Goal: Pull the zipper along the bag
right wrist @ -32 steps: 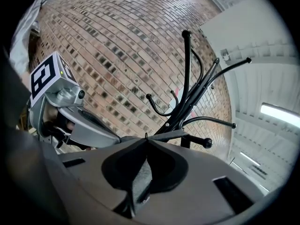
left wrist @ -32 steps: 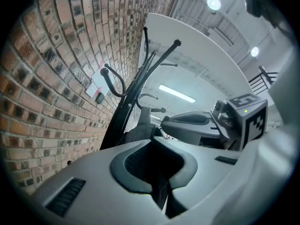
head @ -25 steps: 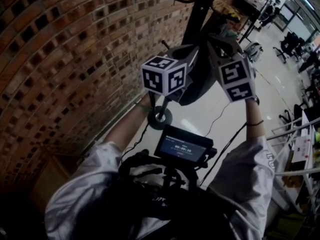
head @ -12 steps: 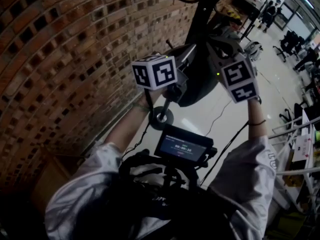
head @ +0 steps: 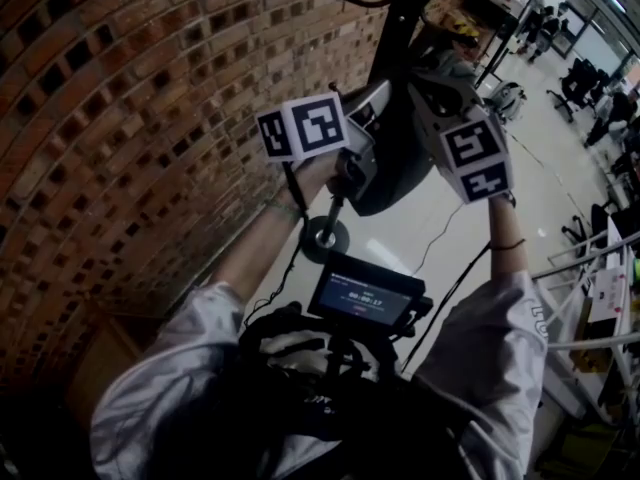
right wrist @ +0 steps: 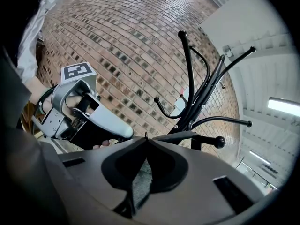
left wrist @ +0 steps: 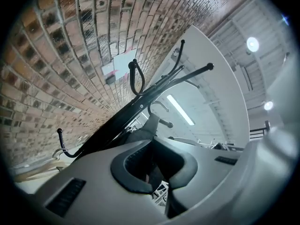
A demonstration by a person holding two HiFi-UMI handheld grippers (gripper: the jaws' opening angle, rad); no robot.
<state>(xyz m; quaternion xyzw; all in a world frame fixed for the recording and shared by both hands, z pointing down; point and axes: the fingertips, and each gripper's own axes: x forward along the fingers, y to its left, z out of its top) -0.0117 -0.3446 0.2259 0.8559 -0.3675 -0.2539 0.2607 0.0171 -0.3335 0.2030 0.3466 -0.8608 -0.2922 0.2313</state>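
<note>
A dark bag hangs from a black coat rack in front of a brick wall. Both grippers are raised to its top. In the left gripper view, my left gripper is shut, and a strip of the bag's grey fabric rises from between its tips. My right gripper is shut too. A small metal piece, probably the zipper pull, pokes out at its tips, with grey fabric behind them. The left gripper also shows there, close by on the left. In the head view the jaw tips are hidden behind the gripper bodies.
The brick wall runs along the left. The rack's round base stands on the pale floor, with a cable beside it. A small screen sits on the person's chest. Office chairs and desks stand at the far right.
The left gripper has turned and moved up and to the left, so its marker cube shows another face. The right gripper has barely moved.
</note>
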